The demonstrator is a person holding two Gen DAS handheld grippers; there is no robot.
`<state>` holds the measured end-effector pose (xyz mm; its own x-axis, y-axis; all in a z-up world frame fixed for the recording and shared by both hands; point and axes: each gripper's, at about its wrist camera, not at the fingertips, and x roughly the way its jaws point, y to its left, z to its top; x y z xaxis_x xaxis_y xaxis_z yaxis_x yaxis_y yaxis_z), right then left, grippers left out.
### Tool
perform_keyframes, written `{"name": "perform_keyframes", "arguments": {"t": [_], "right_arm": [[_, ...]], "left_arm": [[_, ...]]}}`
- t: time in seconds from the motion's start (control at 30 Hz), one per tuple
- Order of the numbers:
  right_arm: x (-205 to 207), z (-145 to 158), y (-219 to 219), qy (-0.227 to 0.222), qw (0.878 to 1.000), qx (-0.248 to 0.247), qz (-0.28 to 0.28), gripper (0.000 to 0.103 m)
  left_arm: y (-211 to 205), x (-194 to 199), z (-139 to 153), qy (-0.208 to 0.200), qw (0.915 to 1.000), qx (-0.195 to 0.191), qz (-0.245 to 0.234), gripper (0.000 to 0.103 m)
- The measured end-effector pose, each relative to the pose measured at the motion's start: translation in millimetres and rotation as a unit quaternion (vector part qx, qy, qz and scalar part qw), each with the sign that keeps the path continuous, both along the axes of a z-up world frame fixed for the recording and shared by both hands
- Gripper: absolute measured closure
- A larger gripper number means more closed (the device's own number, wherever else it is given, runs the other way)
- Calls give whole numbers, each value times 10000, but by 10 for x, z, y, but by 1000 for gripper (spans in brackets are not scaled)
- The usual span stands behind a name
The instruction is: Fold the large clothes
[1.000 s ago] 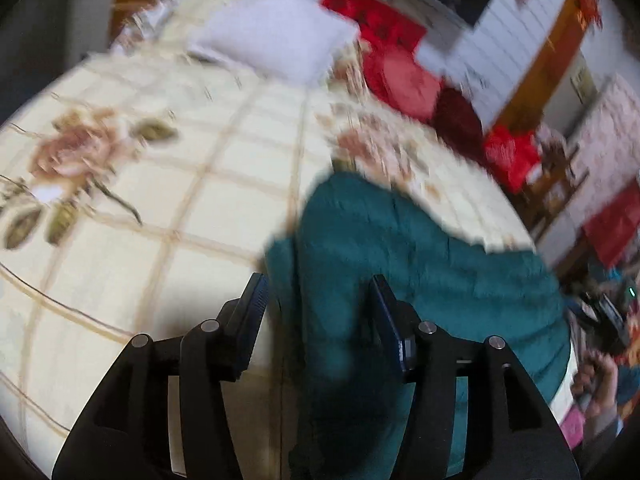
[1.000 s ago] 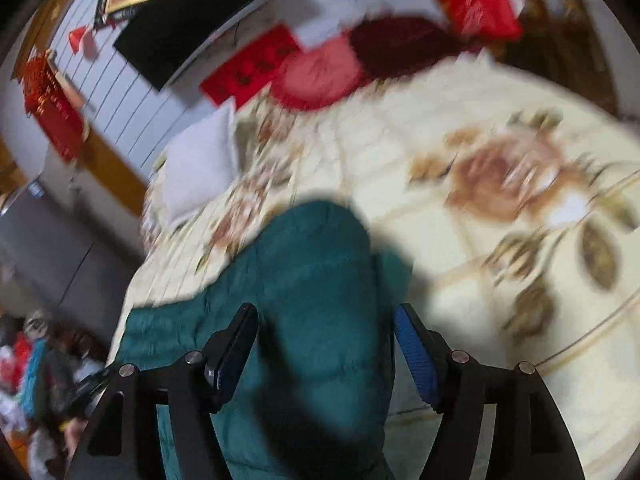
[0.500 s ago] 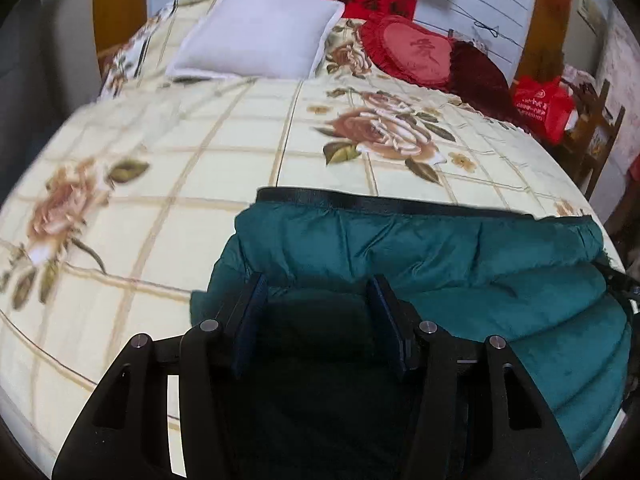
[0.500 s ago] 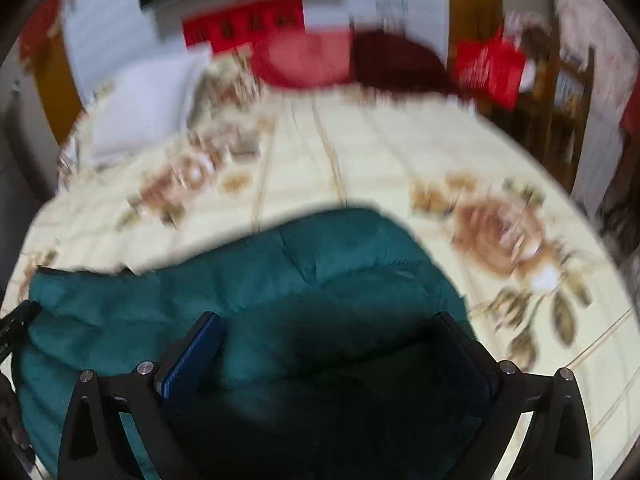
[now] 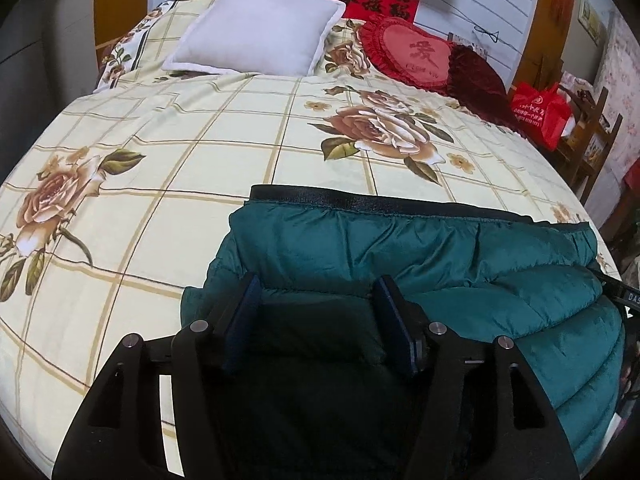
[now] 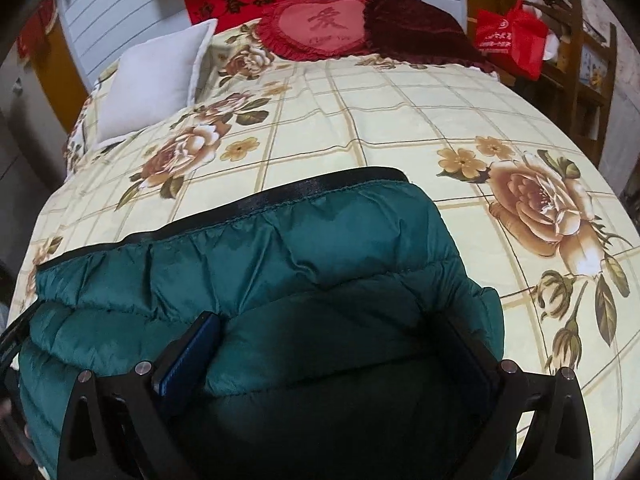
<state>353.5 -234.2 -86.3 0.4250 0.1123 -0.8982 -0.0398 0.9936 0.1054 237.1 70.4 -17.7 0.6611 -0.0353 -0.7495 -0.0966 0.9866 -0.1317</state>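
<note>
A teal quilted padded garment (image 5: 460, 264) with a black hem band (image 5: 360, 200) lies across the near edge of the bed; it also shows in the right wrist view (image 6: 300, 248). My left gripper (image 5: 318, 296) is open, jaws apart, over the garment's left end, with teal padding between its fingers. My right gripper (image 6: 340, 344) is open wide over the garment's right end. The garment's near part under both grippers is in shadow.
The bed (image 5: 160, 128) has a cream checked floral cover. A white pillow (image 5: 256, 36), a red heart cushion (image 5: 416, 52) and a dark red cushion (image 5: 476, 76) lie at the head. A red bag (image 5: 540, 112) and wooden furniture stand beside the bed's right edge.
Both grippers swung from a tilted, blurred view to level above the garment. The garment now lies spread across the bed edge. The right gripper's jaws opened wider.
</note>
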Motion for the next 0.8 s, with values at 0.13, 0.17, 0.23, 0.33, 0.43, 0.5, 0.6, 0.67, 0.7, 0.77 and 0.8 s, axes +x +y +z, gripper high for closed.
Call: {"name": "perform_keyframes", "arguments": {"t": [0.13, 0.17, 0.23, 0.33, 0.43, 0.5, 0.6, 0.67, 0.7, 0.77, 0.8], "right_arm": [[-12, 10, 68, -86, 9996, -268, 3, 0], [-12, 7, 73, -89, 9995, -294, 4, 0], [-8, 13, 72, -82, 9995, -311, -10, 0], [-43, 109, 74, -233, 9990, -384, -40, 0], [-196, 382, 63, -696, 9967, -404, -101, 0], [-407, 617, 15, -990, 9945, -283, -212, 0], [-788, 902, -44, -1237, 9918, 67, -321, 0], [-1051, 1016, -74, -1396, 9893, 241, -351, 0], [-1190, 1057, -81, -1463, 9882, 299, -349, 0], [-1507, 1092, -102, -1569, 9865, 311, -339, 0], [-1652, 1096, -107, -1595, 9863, 246, -336, 0]], "left_arm": [[33, 16, -16, -34, 9998, -182, 25, 37], [57, 16, -18, -53, 9996, -292, 31, 37], [109, 0, -20, -103, 9987, -506, 27, 36], [183, -49, -11, -173, 9965, -812, 5, 36], [82, -86, 102, -60, 9993, -379, -18, 36], [-9, -226, 216, -182, 9998, -64, -19, 36], [-114, -546, 356, -265, 9995, -18, -185, 33], [-201, -902, 460, -459, 9981, -109, -391, 18], [-253, -1081, 493, -558, 9973, -122, -468, 16], [-330, -1382, 498, -660, 9964, -126, -517, 16], [-369, -1569, 459, -660, 9963, -168, -525, 16]]}}
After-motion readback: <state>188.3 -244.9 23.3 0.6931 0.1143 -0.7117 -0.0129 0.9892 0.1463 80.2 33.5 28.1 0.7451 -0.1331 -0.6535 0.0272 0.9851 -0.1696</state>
